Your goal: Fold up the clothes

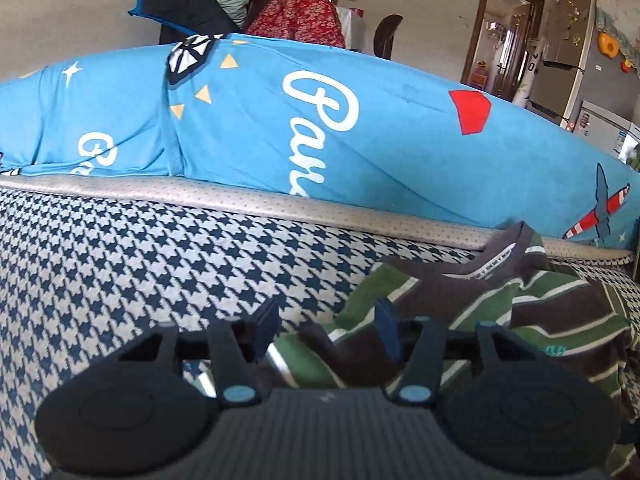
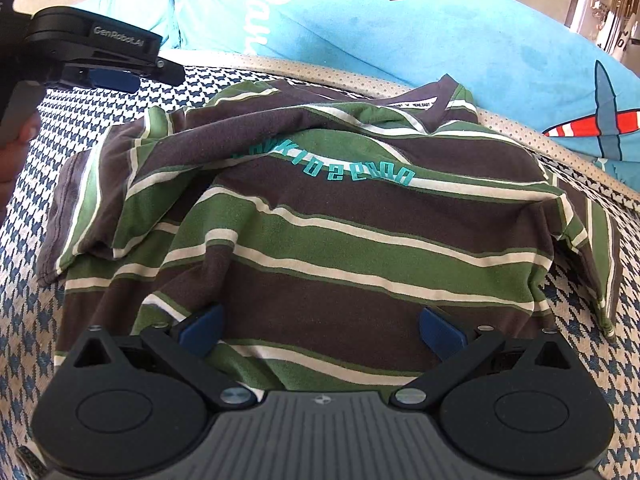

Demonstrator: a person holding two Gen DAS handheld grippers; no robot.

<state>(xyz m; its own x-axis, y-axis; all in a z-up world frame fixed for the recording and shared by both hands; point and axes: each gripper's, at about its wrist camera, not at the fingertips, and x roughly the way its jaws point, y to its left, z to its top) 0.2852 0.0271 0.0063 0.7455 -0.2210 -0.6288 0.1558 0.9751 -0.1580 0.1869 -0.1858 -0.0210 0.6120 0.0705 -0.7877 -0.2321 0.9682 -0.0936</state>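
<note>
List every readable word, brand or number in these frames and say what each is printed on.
"GenRobot.AI": on the left gripper body.
"Pau", white script, cut off: on the blue blanket.
"Gr", cut off: same blanket.
Teal letters, upside down and creased, on the striped shirt: roughly "KID", remainder unsure.
Collar tape: too small.
Fridge stickers: too blurred.

The striped shirt [image 2: 320, 240] is soft knit cloth, matt and a little fuzzy, with raised teal letters that look rubbery. Under it the houndstooth cover [image 2: 24, 320] is a coarse woven cloth. At 12 o'clock from the shirt, the blue cushion [image 1: 360, 140] has a smooth, velvety cloth with flat printed shapes. The beige trim [image 1: 200, 196] looks dotted and rough. The right hand-held gripper [image 2: 320, 330] is matt black plastic with blue pads [image 2: 200, 330] and shiny metal screws.
</note>
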